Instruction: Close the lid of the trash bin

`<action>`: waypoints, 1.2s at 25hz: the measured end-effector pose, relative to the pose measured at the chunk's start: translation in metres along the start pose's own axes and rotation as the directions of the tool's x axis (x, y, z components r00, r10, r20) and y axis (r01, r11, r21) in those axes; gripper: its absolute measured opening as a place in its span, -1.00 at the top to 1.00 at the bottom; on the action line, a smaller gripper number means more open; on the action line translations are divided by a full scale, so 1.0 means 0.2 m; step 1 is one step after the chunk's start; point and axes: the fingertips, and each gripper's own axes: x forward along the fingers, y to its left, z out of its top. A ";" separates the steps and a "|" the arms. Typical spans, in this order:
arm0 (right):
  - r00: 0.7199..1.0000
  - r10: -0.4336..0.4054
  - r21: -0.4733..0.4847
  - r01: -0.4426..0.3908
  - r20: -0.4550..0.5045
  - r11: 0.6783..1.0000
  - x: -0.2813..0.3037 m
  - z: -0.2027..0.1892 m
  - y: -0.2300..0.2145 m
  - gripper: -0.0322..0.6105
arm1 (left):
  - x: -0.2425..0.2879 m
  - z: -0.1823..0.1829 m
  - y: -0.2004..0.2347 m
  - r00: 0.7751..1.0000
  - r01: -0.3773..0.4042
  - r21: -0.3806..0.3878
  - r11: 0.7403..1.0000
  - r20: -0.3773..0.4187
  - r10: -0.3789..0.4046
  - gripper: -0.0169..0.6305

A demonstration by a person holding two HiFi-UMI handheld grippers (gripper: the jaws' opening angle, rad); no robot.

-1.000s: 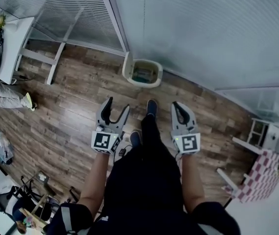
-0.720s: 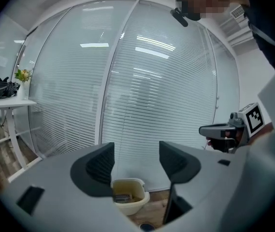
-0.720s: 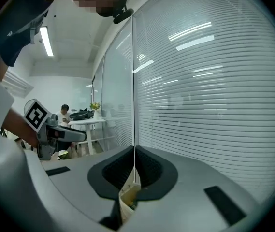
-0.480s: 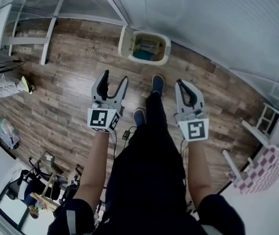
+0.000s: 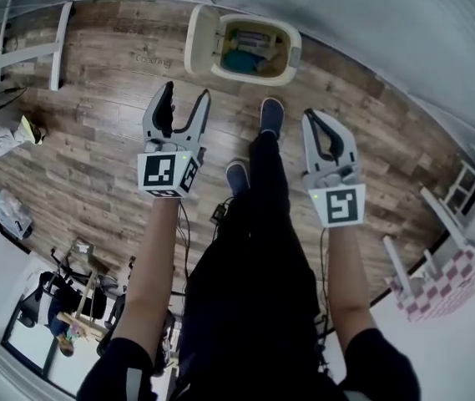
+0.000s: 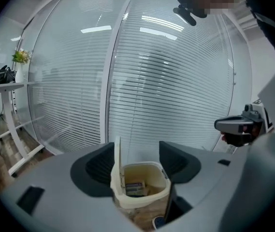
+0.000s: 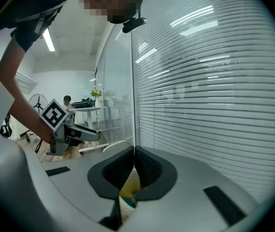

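The cream trash bin (image 5: 280,69) stands on the wood floor against the glass wall, with its lid (image 5: 199,44) swung up on its left side and boxes inside. My left gripper (image 5: 185,93) is held open just short of the bin, a little to its left. In the left gripper view the bin (image 6: 139,199) and its upright lid (image 6: 117,166) show between the open jaws (image 6: 137,161). My right gripper (image 5: 314,117) is shut on nothing, short of the bin's right side. In the right gripper view its tips (image 7: 134,153) touch, and the bin (image 7: 130,187) peeks out below them.
A glass wall with blinds (image 5: 404,23) runs behind the bin. The person's legs and shoes (image 5: 270,117) are between the grippers. White desk legs (image 5: 28,53) stand at the upper left. A pink checked item (image 5: 442,286) and white furniture are at the right.
The person has stepped toward the bin, which now lies closer and larger in the head view. Both grippers have moved forward with it. Their jaw states are unchanged.
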 end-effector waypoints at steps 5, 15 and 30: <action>0.999 0.015 0.007 -0.015 -0.032 1.000 0.05 -0.14 0.00 0.89 | 0.16 -0.09 0.16 0.997 -0.059 0.028 0.998 -0.045 0.060 0.11; 0.995 0.058 -0.003 -0.058 -0.083 0.998 0.09 -0.28 0.03 0.89 | 0.34 -0.28 0.25 0.987 -0.086 0.006 0.996 -0.134 0.086 0.11; 0.997 0.039 0.032 -0.037 -0.073 0.999 0.15 -0.30 0.00 0.89 | 0.39 -0.28 0.24 0.986 -0.091 0.077 0.993 -0.134 0.101 0.67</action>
